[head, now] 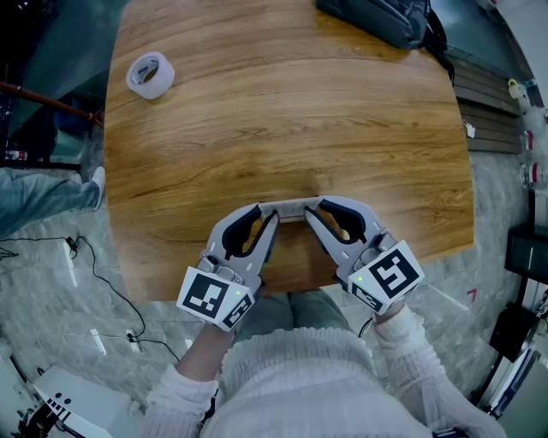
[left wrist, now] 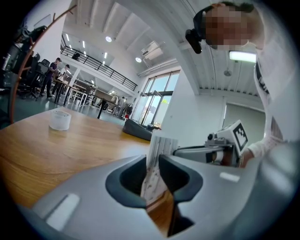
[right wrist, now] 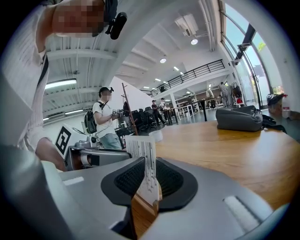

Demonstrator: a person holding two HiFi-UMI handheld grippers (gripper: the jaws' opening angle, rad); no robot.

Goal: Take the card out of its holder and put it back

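Big open-plan office hall: mezzanine railing point(right wrist: 197, 74), rows of office chairs point(right wrist: 143, 117), tall windows point(left wrist: 154, 93), wooden table point(head: 282, 128).

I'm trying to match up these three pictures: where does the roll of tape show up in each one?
Head view: roll of tape at upper left, near a far corner of the table.
Left gripper view: at left, on the tabletop.
Right gripper view: small, near the centre.
Shared landmark: the dark bag on the table.
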